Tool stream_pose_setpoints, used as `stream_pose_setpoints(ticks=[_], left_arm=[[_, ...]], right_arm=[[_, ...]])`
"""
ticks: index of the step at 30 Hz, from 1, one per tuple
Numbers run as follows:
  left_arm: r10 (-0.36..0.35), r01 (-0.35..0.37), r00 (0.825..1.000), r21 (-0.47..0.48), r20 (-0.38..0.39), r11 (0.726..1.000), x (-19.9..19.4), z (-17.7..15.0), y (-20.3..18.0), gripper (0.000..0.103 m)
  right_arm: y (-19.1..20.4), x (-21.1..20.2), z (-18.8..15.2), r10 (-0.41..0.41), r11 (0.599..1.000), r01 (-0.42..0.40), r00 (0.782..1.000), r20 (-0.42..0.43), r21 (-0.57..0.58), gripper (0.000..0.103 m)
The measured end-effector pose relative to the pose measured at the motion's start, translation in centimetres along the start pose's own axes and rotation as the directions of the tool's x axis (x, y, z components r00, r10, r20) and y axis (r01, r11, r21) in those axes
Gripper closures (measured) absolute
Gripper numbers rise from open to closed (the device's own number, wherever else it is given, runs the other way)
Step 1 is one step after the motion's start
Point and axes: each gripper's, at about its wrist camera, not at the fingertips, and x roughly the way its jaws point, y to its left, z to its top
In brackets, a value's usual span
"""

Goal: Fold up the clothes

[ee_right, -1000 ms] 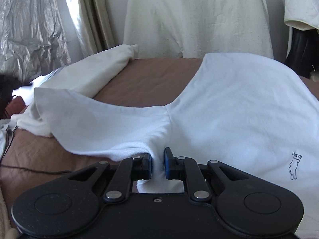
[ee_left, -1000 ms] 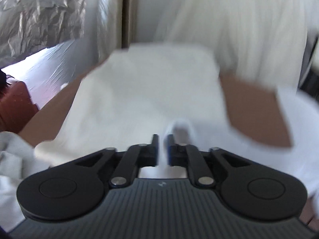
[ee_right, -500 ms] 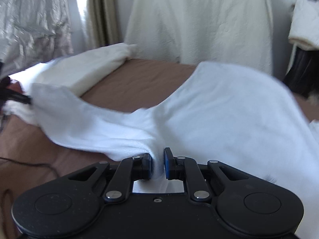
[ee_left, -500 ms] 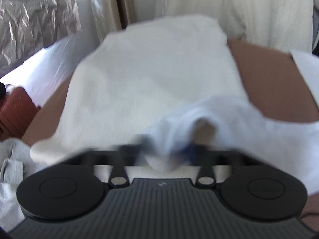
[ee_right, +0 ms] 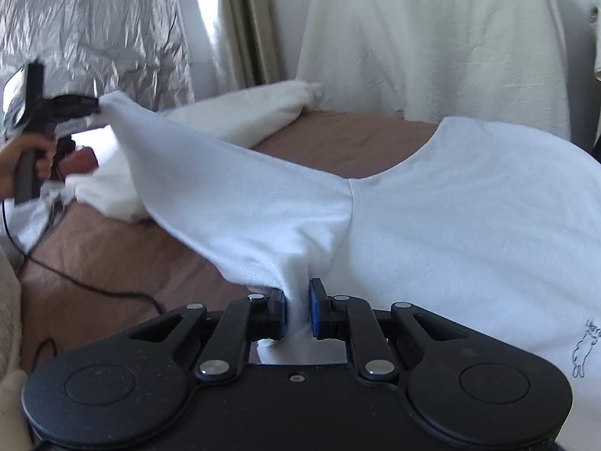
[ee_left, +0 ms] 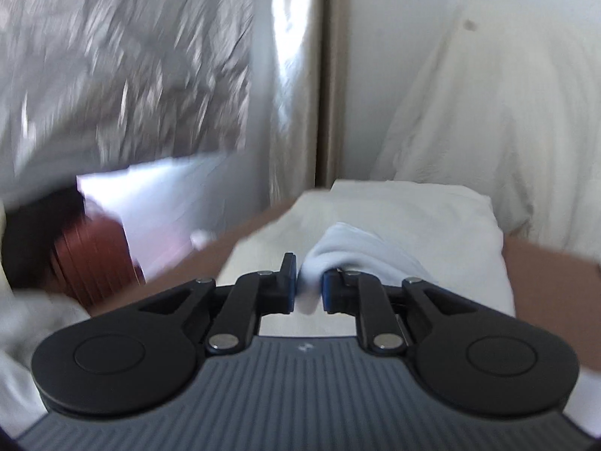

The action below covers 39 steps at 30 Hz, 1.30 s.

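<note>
A soft white long-sleeved top (ee_right: 469, 206) lies on a brown bed cover (ee_right: 112, 263). Its body is spread out on the right side. Its long sleeve (ee_right: 225, 195) stretches off to the far left, lifted up in the air.

The right gripper (ee_right: 297, 314) is closed tight on a bunch of the white cloth near the armpit, close to the near edge of the bed. The left gripper (ee_left: 307, 287) pinches the end of the sleeve; its jaws have just opened a tiny bit, but the cloth is between them and looks held. Behind it lies a folded cream blanket (ee_left: 432, 225).

This looks like the sleeve-folding step. Next, the left gripper should carry the sleeve end to the right, over the body, and lay it flat before letting go. The right one should hold the cloth so it does not slide.
</note>
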Motion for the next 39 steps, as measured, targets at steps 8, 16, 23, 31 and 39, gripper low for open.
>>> stream_pose_setpoints(ticks=[8, 16, 23, 31, 39], left_arm=[[-0.005, 0.016, 0.999, -0.260, 0.044, 0.965, -1.7, 0.3, 5.4, 0.082], [-0.248, 0.140, 0.921, -0.337, -0.302, 0.931, -0.1, -2.5, 6.2, 0.076], [-0.330, 0.211, 0.883, -0.345, -0.333, 0.915, 1.7, -4.0, 3.2, 0.054], [-0.388, 0.233, 0.875, -0.452, -0.288, 0.861, 4.2, -5.3, 1.8, 0.060], [-0.336, 0.341, 0.940, -0.209, 0.062, 0.916, -1.2, -1.6, 0.4, 0.103]], right_arm=[[1.0, -0.1, -0.2, 0.011, 1.000, -0.012, 0.998, -0.059, -0.005, 0.058], [4.0, -2.4, 0.6, 0.053, 0.992, -0.052, 0.998, 0.013, -0.117, 0.055], [6.4, -1.6, 0.2, -0.012, 0.968, 0.012, 1.000, 0.000, -0.251, 0.056], [8.4, -0.2, -1.3, -0.245, 0.834, 0.238, 0.968, 0.054, -0.497, 0.054], [7.0, -0.7, -0.2, -0.266, 0.866, 0.269, 0.962, 0.067, -0.422, 0.049]])
